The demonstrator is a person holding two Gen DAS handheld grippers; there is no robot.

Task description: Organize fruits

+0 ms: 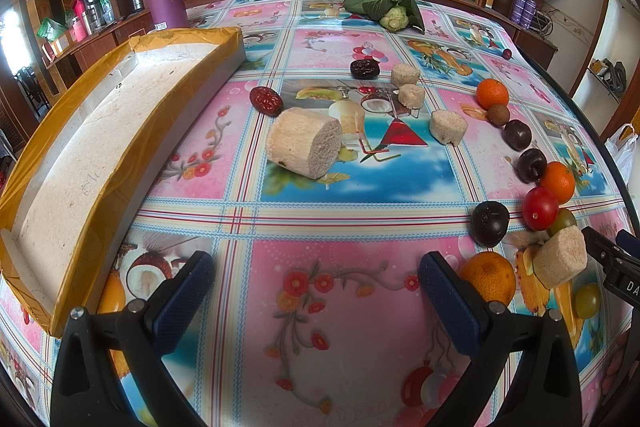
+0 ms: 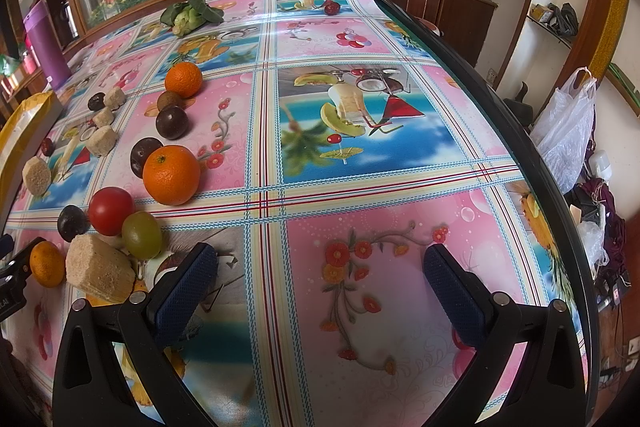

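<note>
left gripper (image 1: pixel 316 291) gaping, empty | right gripper (image 2: pixel 320 287) gaping, empty | sugarcane chunk (image 2: pixel 98 269) lying at right's 9 o'clock, nearer it

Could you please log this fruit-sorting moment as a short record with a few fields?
left tongs: open, empty, above the tablecloth
right tongs: open, empty
tray: foam, tape-edged, holds no fruit, on the left
oranges: three, one beside the left tongs
red tomato: touching the green grape
sugarcane pieces: several, largest near the tray
progress: nothing sorted yet
</note>
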